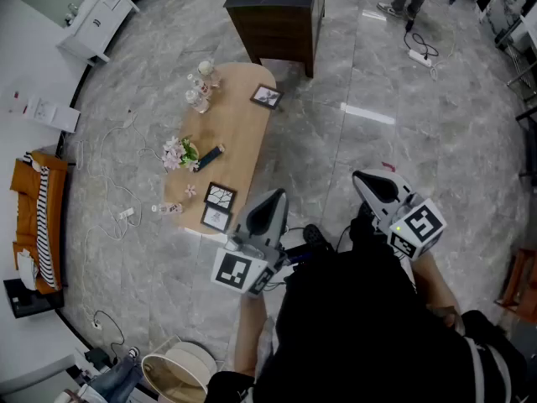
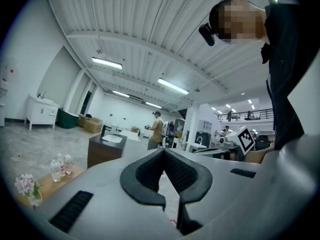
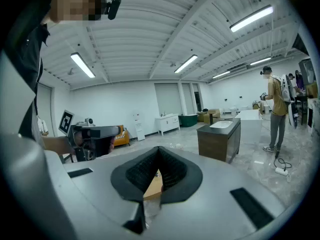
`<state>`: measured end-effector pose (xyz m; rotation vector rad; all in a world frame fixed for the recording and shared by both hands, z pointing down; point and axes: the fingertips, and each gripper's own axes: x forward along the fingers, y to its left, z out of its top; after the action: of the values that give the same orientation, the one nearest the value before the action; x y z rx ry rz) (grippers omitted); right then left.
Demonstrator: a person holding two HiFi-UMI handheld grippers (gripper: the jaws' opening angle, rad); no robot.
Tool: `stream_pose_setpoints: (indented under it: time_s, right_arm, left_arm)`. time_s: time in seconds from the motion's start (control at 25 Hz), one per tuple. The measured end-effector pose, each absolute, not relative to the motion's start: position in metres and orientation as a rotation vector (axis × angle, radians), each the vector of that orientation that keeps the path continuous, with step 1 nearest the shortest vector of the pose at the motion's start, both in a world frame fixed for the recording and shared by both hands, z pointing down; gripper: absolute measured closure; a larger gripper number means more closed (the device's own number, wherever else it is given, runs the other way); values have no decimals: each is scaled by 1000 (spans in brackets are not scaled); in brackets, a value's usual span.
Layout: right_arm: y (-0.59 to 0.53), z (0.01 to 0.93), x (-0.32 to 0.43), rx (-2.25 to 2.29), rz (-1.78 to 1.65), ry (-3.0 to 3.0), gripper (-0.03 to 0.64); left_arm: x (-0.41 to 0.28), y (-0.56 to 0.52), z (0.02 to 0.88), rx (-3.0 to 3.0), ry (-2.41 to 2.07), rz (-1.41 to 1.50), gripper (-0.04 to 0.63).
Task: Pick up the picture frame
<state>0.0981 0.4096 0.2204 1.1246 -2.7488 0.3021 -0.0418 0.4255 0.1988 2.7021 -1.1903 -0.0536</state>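
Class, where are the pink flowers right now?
Head view: pink flowers lie at the wooden table's left edge, between the bottles and two picture frames.

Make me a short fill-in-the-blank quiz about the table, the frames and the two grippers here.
1. The wooden table carries ___ picture frames.
2. The flowers lying on it are ___ in colour.
3. The left gripper and the right gripper both have their jaws shut, and they hold ___.

Missing words: three; pink; nothing.
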Motion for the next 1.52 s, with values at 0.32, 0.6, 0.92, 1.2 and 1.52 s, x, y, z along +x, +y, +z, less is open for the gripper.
stream_pose_setpoints:
  time_s: [0.32,0.6,0.92,1.2,1.52]
  right_arm:
    - [409,209,88,1123,258,-2755,604]
    - [415,211,92,1133,243,-2746,604]
    - [390,221,113,1102,220,-2696,604]
    - [327,216,129,1010,208,-2816,604]
    - [251,214,161,851,223,-2899,604]
  left_arm:
    - [-51,431,201,2666,-1223,-48,583]
    - [-52,435,211,2643,-1217,-47,583]
    - [-43,410,218,2578,-1278,-28,583]
    - [-15,359,210,2558,-1360,4,583]
    - [24,284,192,2516,-1505,6,583]
